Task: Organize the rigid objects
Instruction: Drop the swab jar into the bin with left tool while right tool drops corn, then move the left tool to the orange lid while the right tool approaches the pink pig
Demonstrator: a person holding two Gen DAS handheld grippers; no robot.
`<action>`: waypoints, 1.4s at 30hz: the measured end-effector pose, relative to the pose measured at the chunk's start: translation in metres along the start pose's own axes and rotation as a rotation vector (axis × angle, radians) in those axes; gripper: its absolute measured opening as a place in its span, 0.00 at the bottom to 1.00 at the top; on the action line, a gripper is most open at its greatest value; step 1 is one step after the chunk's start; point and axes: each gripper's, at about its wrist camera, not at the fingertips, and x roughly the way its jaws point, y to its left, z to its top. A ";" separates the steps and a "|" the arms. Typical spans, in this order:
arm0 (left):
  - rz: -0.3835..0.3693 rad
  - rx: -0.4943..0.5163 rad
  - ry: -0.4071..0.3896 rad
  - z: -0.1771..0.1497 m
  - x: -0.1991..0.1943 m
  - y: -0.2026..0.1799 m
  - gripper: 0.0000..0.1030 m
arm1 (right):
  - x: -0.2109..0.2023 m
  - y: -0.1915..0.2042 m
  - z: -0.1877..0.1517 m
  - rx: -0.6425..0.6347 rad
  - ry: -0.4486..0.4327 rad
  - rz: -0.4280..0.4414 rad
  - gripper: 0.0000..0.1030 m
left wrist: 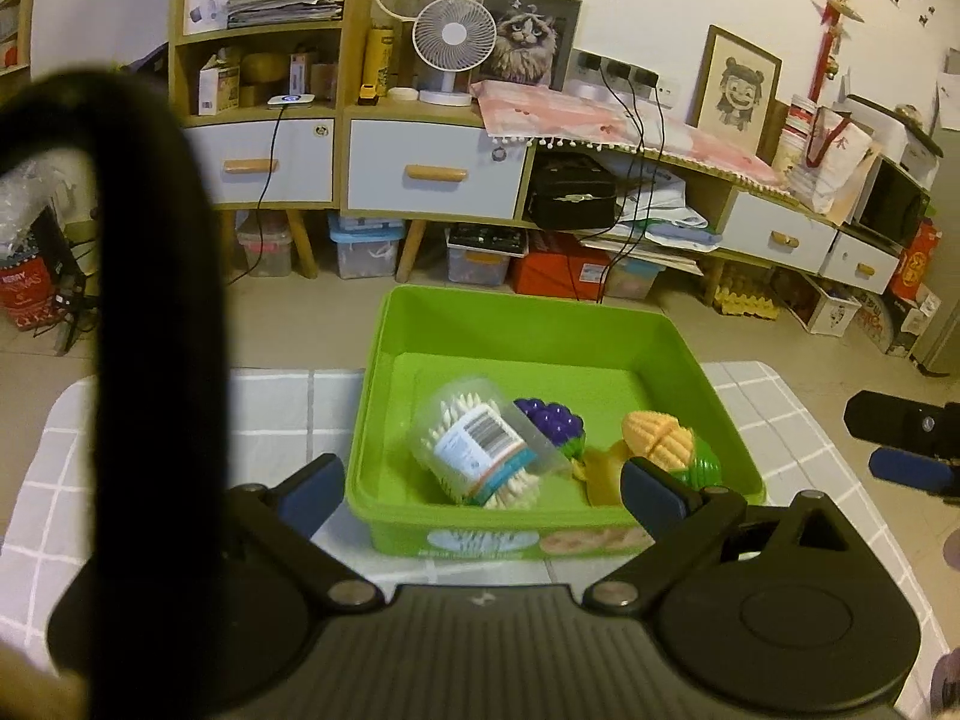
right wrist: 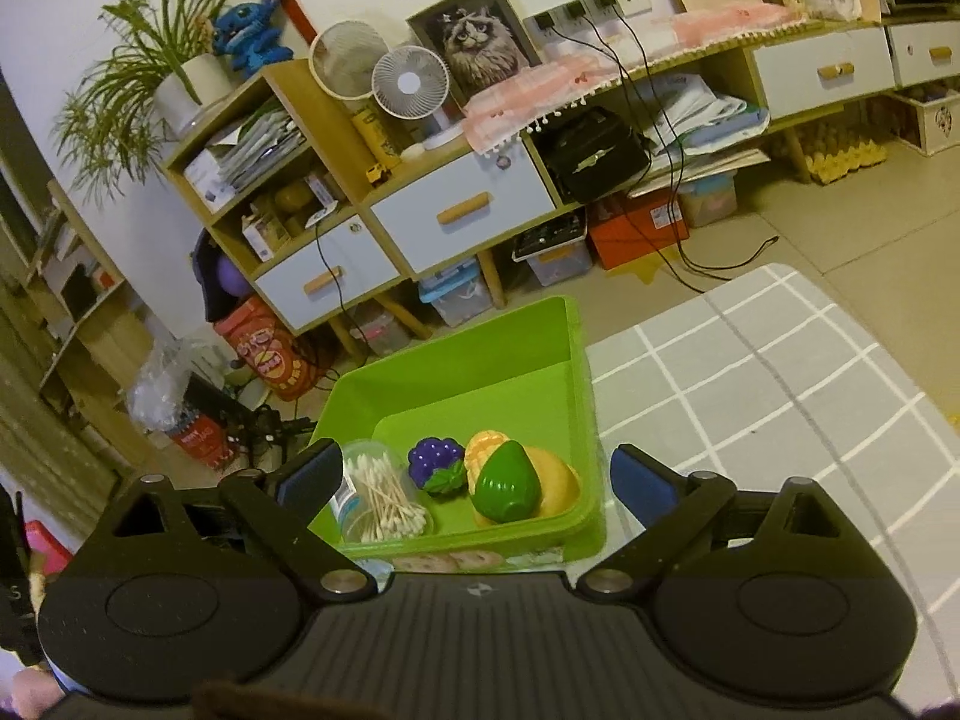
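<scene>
A green plastic bin (left wrist: 540, 324) stands on a grey checked tablecloth (left wrist: 288, 408). In it lie a clear tub of cotton swabs (left wrist: 480, 450), a purple toy grape bunch (left wrist: 555, 423), a toy corn cob (left wrist: 660, 441) and a yellow toy piece (left wrist: 603, 471). My left gripper (left wrist: 483, 495) is open and empty at the bin's near wall. The right wrist view shows the same bin (right wrist: 576, 372), swabs (right wrist: 381, 495), grapes (right wrist: 438, 465), corn (right wrist: 489, 450) and a green toy piece (right wrist: 504, 483). My right gripper (right wrist: 474, 483) is open and empty over the bin's near edge.
Behind the table stands a wooden cabinet with white drawers (left wrist: 432, 165), fans (left wrist: 453, 36) and framed pictures. Storage boxes (left wrist: 366, 246) and cables sit on the floor. A black strap (left wrist: 156, 276) blocks the left of the left wrist view. The other gripper (left wrist: 906, 438) shows at far right.
</scene>
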 end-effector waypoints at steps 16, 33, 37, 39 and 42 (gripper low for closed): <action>0.008 0.042 0.039 -0.058 -0.050 0.007 0.76 | -0.028 0.001 -0.032 -0.162 0.102 -0.059 0.96; -0.059 0.124 0.084 -0.131 -0.072 0.007 0.76 | -0.042 0.002 -0.081 -0.278 0.147 -0.074 0.98; -0.098 0.135 0.096 -0.145 -0.075 0.000 0.76 | -0.039 -0.004 -0.087 -0.226 0.164 -0.084 0.98; -0.114 0.142 0.098 -0.151 -0.076 -0.006 0.76 | -0.037 -0.006 -0.088 -0.204 0.189 -0.070 0.98; -0.124 0.158 0.104 -0.158 -0.076 -0.015 0.76 | -0.035 -0.006 -0.092 -0.178 0.200 -0.061 0.98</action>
